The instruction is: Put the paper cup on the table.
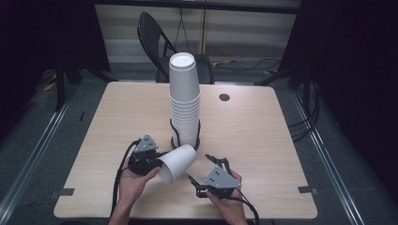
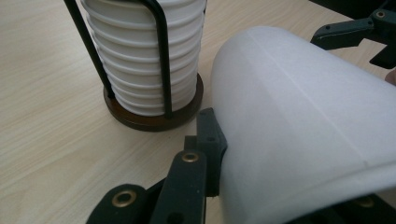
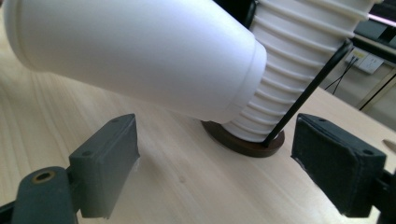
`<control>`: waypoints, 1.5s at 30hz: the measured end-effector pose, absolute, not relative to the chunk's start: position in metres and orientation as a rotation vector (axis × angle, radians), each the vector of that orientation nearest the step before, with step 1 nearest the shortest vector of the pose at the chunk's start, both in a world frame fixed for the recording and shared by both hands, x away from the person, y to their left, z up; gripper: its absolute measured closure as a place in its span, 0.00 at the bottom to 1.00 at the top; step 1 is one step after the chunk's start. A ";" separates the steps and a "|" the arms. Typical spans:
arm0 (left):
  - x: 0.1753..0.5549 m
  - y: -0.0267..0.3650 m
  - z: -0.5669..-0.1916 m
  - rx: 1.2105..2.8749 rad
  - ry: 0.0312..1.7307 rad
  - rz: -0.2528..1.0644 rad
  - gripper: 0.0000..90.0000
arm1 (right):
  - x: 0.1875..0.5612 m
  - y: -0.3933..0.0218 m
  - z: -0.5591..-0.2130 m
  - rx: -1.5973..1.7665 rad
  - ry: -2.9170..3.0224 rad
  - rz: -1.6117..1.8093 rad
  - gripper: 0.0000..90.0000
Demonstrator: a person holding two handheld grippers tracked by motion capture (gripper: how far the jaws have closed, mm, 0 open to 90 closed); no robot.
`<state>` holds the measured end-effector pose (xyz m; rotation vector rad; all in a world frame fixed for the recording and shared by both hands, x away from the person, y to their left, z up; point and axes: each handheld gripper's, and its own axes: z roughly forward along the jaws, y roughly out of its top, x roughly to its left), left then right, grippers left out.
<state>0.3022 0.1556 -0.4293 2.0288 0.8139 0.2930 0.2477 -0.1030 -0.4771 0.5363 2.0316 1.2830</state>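
A dark room is seen, with a black chair behind a pale wooden counter. In the middle of the counter a tall stack of white cups stands in a black wire holder with a round brown base.

One white paper cup is held tipped on its side, just in front of the stack and a little above the counter. It is clamped by the left gripper. In the left gripper view one black finger is seen pressed on the outside of the cup wall; the other finger is hidden by the cup. The open mouth of the cup is turned toward the person, and the closed bottom points at the stack.

The right gripper is held close beside the cup, not touching it. Its fingers are wide apart, and nothing is between them.

The cup is judged to be very light, thin and easy to squash. A hard squeeze would likely bend the wall out of shape. The smooth paper may also slip a little. It is best held softly near the rim or near the bottom, where the cup is stiffer. The stack is tall and could be knocked over, so it should be touched gently.
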 end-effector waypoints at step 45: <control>0.321 0.108 -0.418 2.339 0.712 0.037 0.96 | 0.232 -0.043 -0.474 0.059 1.952 1.038 0.09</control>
